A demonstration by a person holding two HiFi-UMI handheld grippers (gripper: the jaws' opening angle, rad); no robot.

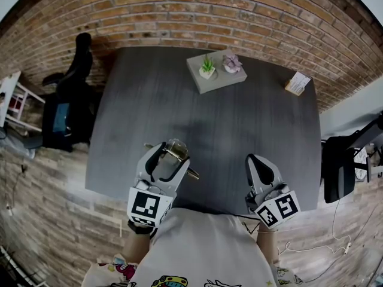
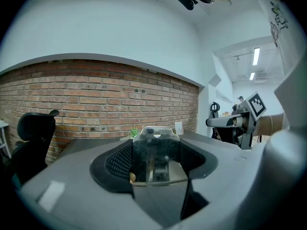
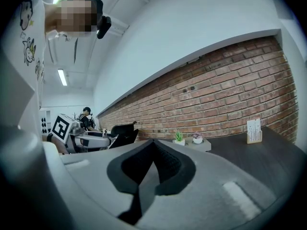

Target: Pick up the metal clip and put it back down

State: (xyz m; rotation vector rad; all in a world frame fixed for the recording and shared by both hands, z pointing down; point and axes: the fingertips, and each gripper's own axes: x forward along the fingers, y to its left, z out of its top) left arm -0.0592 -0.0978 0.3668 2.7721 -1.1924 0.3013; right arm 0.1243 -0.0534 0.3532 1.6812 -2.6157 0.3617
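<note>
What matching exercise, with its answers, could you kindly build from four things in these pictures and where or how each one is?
Things:
1. metal clip
2. right gripper
3. grey tray with two small plants
4. black chair

Places or states:
A. beside the left edge of the table
B. held between the jaws of the left gripper
C. jaws together, nothing in them
D. on the table's far side, near the brick wall

Pairs: 1-B, 2-C, 3-D, 4-A.
</note>
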